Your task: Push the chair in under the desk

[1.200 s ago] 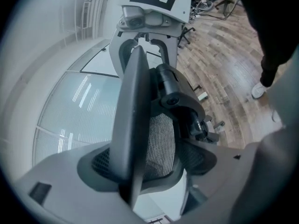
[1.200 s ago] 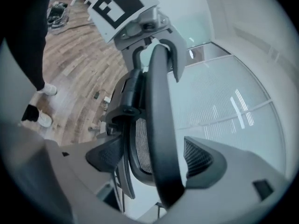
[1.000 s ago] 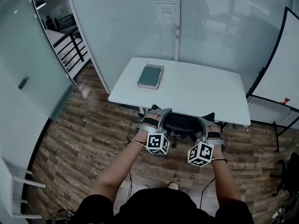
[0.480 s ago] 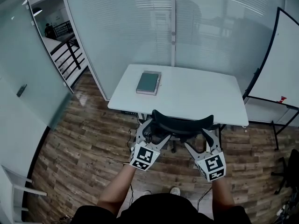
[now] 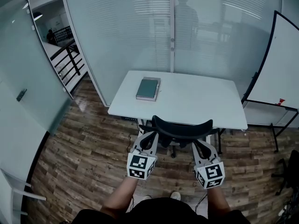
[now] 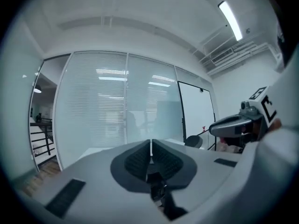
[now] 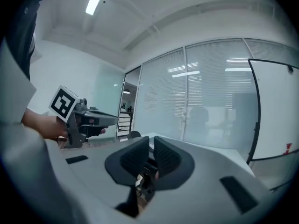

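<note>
left gripper [image 6: 150, 143] | right gripper [image 7: 152, 142] | jaws just closed, seemingly empty | near chair [image 5: 182, 127]

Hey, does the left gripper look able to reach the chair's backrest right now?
Probably yes. The left gripper, whose jaws have just been closing with nothing between them, is right by the left end of the backrest, and nothing stands in the way.

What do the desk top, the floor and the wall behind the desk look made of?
White rectangular desk top: probably matte laminate, smooth and uniform. Brown plank floor: wood or wood-look laminate; grain and board seams show. Wall behind: frosted glass panels, with hazy shapes showing through.
</note>
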